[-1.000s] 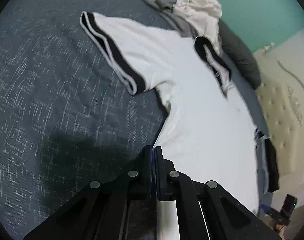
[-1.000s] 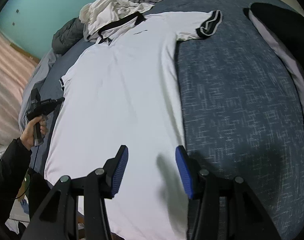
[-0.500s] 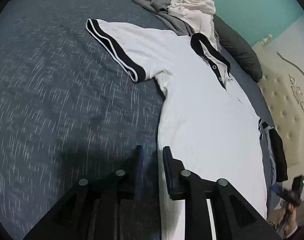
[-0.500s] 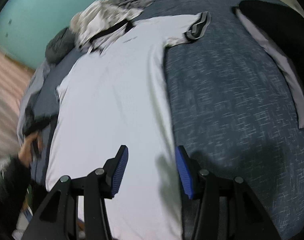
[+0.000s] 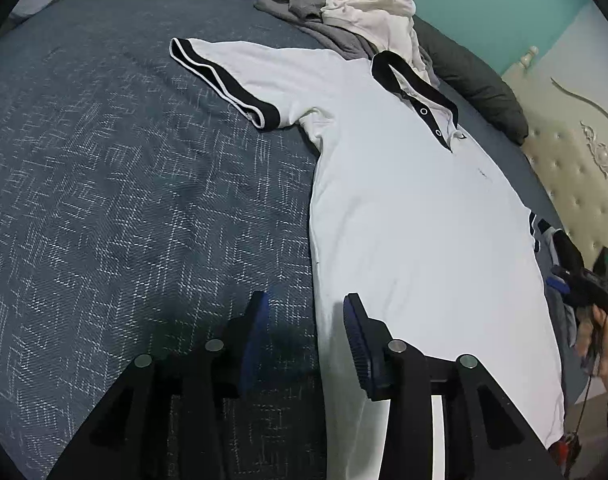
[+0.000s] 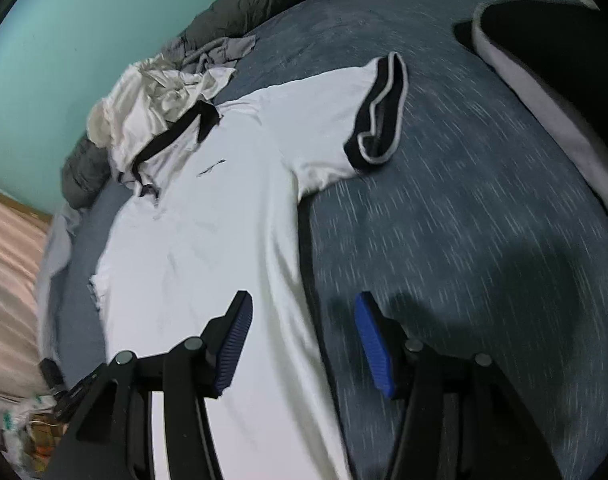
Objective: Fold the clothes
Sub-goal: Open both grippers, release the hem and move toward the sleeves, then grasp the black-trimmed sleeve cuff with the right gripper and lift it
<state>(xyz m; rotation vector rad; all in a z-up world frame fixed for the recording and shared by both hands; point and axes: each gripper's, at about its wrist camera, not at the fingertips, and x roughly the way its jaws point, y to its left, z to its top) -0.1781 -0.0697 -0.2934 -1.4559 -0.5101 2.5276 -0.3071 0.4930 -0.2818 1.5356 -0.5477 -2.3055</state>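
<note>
A white polo shirt (image 5: 404,220) with a black collar (image 5: 416,80) and black-banded sleeves lies flat, face up, on the dark blue bed cover (image 5: 124,200). My left gripper (image 5: 306,308) hangs low over the shirt's left side edge. Its jaws are opening, the edge runs under the gap, and neither pad presses on it. In the blurred right wrist view, my right gripper (image 6: 304,304) is open over the side edge of the shirt (image 6: 208,248), below the spread sleeve (image 6: 380,120). Nothing is gripped.
A crumpled pile of white and grey clothes (image 5: 364,4) lies just beyond the collar, with a dark pillow (image 5: 476,76) behind it. A padded headboard (image 5: 576,168) stands on the right, where a person's hand (image 5: 596,328) holds a black device. A black cushion (image 6: 544,28) lies at the bed's far right.
The left gripper was shut on the shirt's edge; its jaws have parted and let the cloth go, and the shirt lies flatter. The right gripper has slid along the shirt toward the sleeve.
</note>
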